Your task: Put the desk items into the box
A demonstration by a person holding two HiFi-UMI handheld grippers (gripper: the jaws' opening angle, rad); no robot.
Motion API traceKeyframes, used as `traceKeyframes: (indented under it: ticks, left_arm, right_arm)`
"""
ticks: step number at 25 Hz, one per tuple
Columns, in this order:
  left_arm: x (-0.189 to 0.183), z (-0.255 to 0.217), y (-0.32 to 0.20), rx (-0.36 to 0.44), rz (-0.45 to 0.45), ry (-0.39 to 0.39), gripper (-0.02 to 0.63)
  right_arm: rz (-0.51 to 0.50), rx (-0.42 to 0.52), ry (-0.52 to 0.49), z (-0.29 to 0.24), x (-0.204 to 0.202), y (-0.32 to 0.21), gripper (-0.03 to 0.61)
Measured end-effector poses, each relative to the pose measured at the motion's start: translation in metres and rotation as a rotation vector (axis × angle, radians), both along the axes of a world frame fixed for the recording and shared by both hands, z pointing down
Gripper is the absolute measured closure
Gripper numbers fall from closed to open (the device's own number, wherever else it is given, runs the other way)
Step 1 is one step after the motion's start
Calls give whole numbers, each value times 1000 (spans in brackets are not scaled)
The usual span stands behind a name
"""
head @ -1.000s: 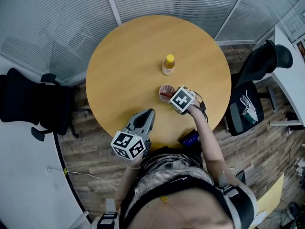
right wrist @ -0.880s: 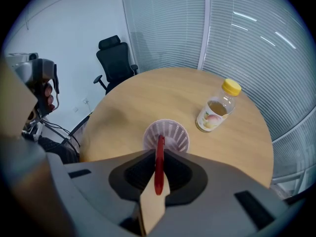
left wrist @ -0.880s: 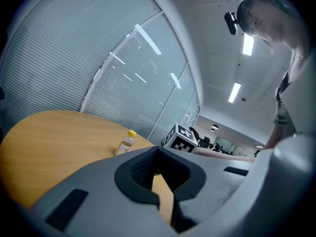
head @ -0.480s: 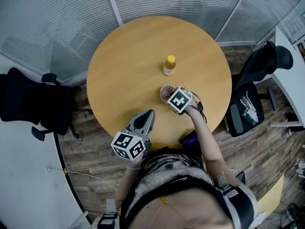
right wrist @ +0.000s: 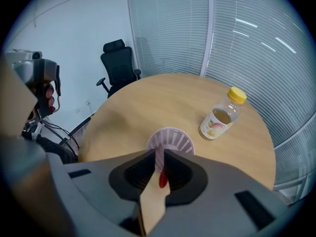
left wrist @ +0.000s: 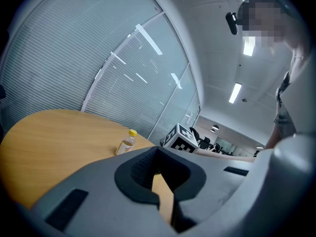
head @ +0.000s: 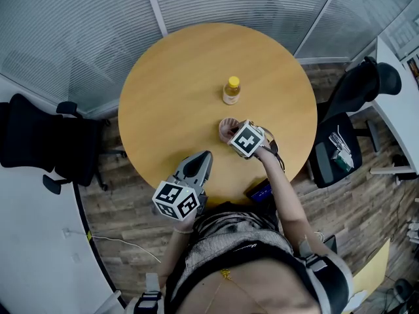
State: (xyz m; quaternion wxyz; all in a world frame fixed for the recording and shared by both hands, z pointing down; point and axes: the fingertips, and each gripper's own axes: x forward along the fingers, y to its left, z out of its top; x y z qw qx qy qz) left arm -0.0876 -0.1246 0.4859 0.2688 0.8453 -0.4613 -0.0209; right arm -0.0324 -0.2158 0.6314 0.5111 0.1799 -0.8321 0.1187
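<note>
**Right gripper clamped on the basket, left gripper empty**

From my seat I see the right gripper (right wrist: 160,163) with its jaws pinched on the near wall of the basket (head: 225,124), a small pale perforated cup. The wall runs up between the two pads. A red bit shows right at the pads; I cannot tell what it is. The basket stands upright on the round table (head: 170,90), right of centre and toward the near edge.

The bottle (head: 230,89), yellow-capped, stands upright beyond the basket, near it but apart, about mid-table. Neither gripper touches it.

The left gripper (head: 202,156) hangs over the near edge of the table, left of the basket and well apart from it. Its jaws are together with nothing between them, only table showing past them.

A black chair (head: 39,142) stands off the table's left side.
</note>
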Motion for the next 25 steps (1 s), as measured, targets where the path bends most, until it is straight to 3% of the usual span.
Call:
traceKeyframes:
  ticks: [3, 6, 25]
  left_arm:
    - [1, -1, 0, 1, 2, 1, 612]
    - [1, 0, 1, 1, 3, 0, 612]
    - [12, 1, 2, -2, 25, -6, 612]
  right_arm:
    - [-2, -2, -13, -1, 0, 2, 515]
    - [11, -63, -49, 4, -1, 14, 515]
    - [58, 81, -151, -33, 30, 11, 474]
